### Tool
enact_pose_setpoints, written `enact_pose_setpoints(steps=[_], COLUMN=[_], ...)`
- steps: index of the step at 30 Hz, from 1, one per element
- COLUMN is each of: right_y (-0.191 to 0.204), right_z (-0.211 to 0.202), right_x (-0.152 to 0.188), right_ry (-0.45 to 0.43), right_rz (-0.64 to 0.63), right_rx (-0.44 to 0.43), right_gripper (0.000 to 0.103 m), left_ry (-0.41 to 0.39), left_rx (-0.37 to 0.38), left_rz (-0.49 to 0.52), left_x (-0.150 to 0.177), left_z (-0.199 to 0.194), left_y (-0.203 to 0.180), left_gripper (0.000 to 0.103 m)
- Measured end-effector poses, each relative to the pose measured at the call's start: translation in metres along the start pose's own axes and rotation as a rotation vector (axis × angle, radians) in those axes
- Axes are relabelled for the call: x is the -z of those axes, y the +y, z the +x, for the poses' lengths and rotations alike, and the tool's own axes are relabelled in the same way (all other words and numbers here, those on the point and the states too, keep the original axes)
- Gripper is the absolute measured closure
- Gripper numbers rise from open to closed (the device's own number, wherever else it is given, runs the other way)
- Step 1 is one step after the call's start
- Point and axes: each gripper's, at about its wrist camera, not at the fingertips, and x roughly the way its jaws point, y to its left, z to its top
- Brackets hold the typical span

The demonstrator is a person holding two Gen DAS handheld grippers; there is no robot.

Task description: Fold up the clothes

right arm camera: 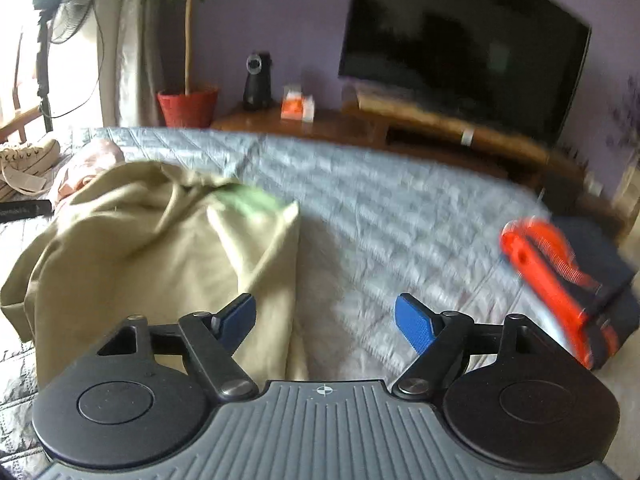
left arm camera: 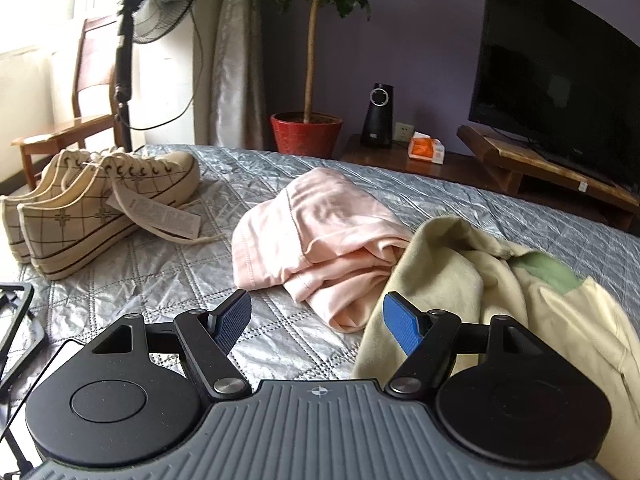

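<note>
L gripper (left arm camera: 317,322) open over grey quilt (left arm camera: 168,280); pink garment (left arm camera: 320,232) crumpled ahead, cream hoodie (left arm camera: 460,280) at right, sneakers (left arm camera: 96,208) left.

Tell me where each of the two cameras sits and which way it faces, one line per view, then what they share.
Left wrist: sits on the left gripper, looking across the bed at the pink garment and sneakers; its open blue-padded fingers show.
Right wrist: sits on the right gripper, facing the beige garment and television; blurred, open fingers show.
Shared: bed, beige garment, pink garment, sneakers, potted plant, television.
</note>
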Motion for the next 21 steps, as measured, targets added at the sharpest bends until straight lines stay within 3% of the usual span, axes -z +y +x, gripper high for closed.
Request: enact_pose_setpoints(steps=[3,9,11,13,17,18,19,21], right_y=[0.005,0.032,0.032,0.028,0.023,0.023,0.023,0.020], right_z=[0.021,0.059,0.074,0.087,0.097,0.098,0.093,0.085], right_x=[0.000,-0.016,-0.021,-0.021,-0.014,-0.013,-0.014,-0.020], right_ry=[0.033,0.031,0.062,0.104,0.144,0.144,0.121,0.084], right_rz=[0.002,-0.105,-0.104,-0.087,-0.084,-0.085,-0.092,-0.097], right_rx=[-0.066,-0.091,-0.090,-0.108,-0.110,-0.111,-0.099,-0.085], right_gripper=[0.040,0.043,0.050,0.070,0.073,0.079,0.093,0.095], left_ry=[0.000,0.020,0.033,0.044,0.058,0.063,0.066,0.072], left_rx=[-0.011,-0.035,-0.043,-0.043,-0.025,-0.020,-0.020,-0.021], left_rz=[-0.010,-0.028,-0.030,-0.029,-0.041,-0.046,-0.050,-0.060], left_x=[-0.001,-0.002,-0.002,-0.001,-0.001,-0.001,-0.001,-0.001], left_z=[0.001,0.005,0.008,0.010,0.011,0.012,0.012,0.013], left_y=[0.002,0.007,0.008,0.008,0.009,0.009,0.010,0.011], left_gripper=[0.025,0.024,0.024,0.024,0.024,0.024,0.024,0.023])
